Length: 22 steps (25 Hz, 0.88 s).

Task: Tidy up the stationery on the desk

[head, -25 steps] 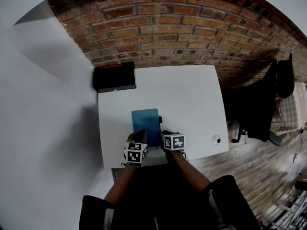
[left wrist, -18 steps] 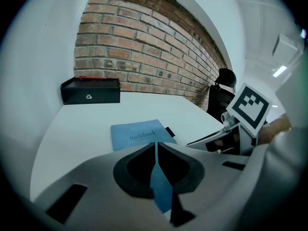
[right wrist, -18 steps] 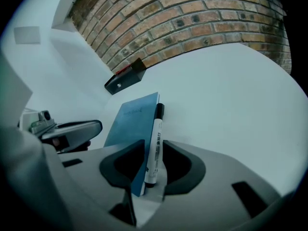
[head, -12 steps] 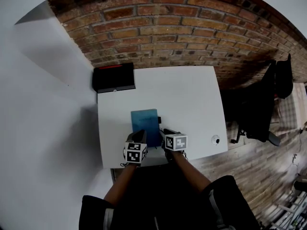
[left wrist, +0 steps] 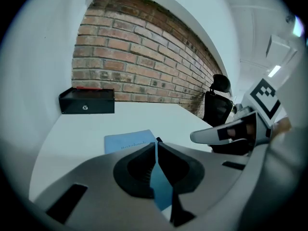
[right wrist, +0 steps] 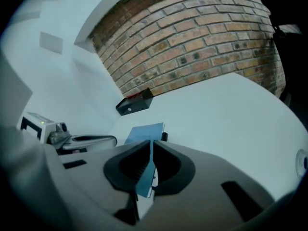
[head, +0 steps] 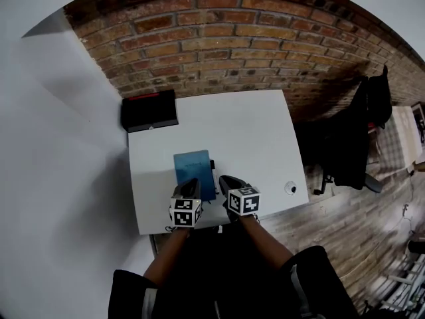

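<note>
The left gripper (left wrist: 156,146) is held shut and empty over the near edge of the notebook (head: 193,171), which is laid flat at the front of the desk (head: 255,131), while the right gripper (right wrist: 151,144), just closed on nothing, is held beside it.

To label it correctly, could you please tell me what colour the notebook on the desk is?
The notebook is blue, clearest in the head view.

Matt blue notebook (head: 194,173), rough brick wall (head: 219,45)
</note>
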### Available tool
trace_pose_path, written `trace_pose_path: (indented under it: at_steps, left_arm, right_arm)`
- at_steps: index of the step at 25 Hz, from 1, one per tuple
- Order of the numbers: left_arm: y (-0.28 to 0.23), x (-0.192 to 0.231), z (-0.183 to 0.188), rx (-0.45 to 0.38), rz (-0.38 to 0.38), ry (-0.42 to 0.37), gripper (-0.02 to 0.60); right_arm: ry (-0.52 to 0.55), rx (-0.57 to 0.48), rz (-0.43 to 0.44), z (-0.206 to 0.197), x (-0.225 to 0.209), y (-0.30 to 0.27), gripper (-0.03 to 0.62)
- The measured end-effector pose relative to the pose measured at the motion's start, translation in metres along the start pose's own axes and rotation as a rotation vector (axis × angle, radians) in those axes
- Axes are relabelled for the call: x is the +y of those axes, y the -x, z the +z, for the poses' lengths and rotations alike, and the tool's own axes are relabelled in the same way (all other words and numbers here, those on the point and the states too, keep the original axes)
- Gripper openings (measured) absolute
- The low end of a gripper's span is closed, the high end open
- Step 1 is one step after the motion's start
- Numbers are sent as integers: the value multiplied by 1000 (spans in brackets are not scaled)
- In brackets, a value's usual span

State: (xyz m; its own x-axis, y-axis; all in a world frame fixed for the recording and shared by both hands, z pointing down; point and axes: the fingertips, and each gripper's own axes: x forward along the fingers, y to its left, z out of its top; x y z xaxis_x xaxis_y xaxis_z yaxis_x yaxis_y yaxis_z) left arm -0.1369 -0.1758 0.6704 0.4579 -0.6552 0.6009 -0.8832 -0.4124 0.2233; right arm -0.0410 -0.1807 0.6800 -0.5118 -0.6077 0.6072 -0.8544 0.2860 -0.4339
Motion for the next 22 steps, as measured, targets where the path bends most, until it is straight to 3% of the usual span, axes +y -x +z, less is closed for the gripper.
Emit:
trace_pose_path:
  at_steps: [3, 8, 13, 22]
  left_arm:
    - [8, -15, 3, -23, -3, -14, 28]
    - [22, -33, 7, -63, 10, -25, 28]
    - [43, -46, 6, -94, 53, -18, 28]
    - [96, -78, 1, -173, 132, -37, 28]
  right_arm:
    - [78, -11, 2, -1, 6, 16, 26]
    - [120, -70, -14, 9, 8, 42, 23]
    - [237, -145, -54, 18, 13, 76, 22]
    - [359, -259, -24, 13, 37, 149, 21]
